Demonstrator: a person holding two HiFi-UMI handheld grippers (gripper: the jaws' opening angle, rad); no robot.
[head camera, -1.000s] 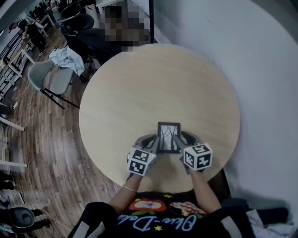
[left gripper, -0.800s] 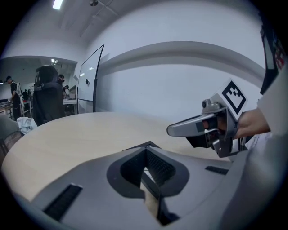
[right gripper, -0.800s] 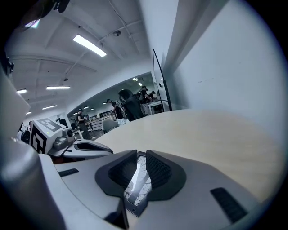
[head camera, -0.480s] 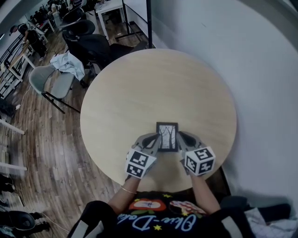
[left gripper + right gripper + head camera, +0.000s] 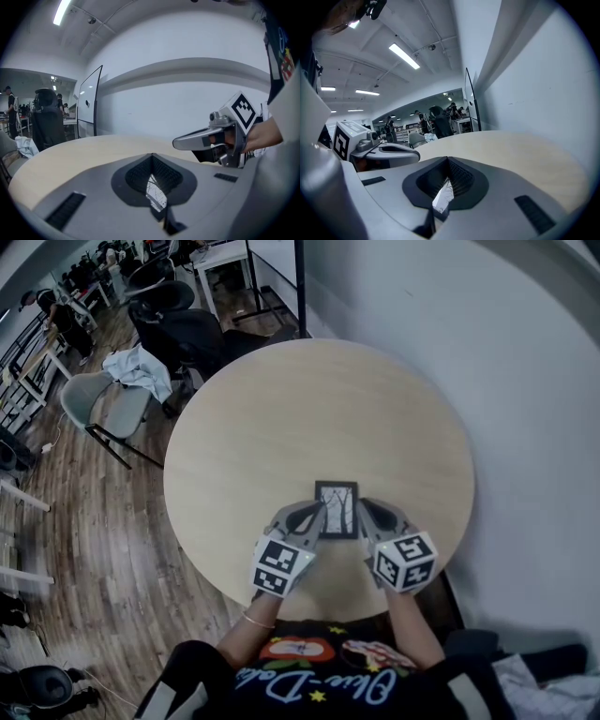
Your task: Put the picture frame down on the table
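Note:
A small black picture frame (image 5: 337, 509) holding a print of bare trees hangs upright just above the near part of the round light-wood table (image 5: 281, 409). My left gripper (image 5: 315, 515) is shut on its left edge and my right gripper (image 5: 365, 513) on its right edge. In the left gripper view a sliver of the picture frame (image 5: 155, 190) shows between the closed pads, and the right gripper (image 5: 206, 138) is level beside it. The right gripper view shows the same: a strip of the picture frame (image 5: 442, 196) pinched between the pads, with the left gripper (image 5: 386, 151) at the left.
A grey chair (image 5: 105, 401) with a cloth over it and a black office chair (image 5: 180, 326) stand past the table's far left edge on the wooden floor. A white wall (image 5: 487, 352) curves round the table's right side. People and desks are far off at the upper left.
Both grippers have risen together with the picture frame pinched between them, so it now sits a little higher and further from the table's near edge.

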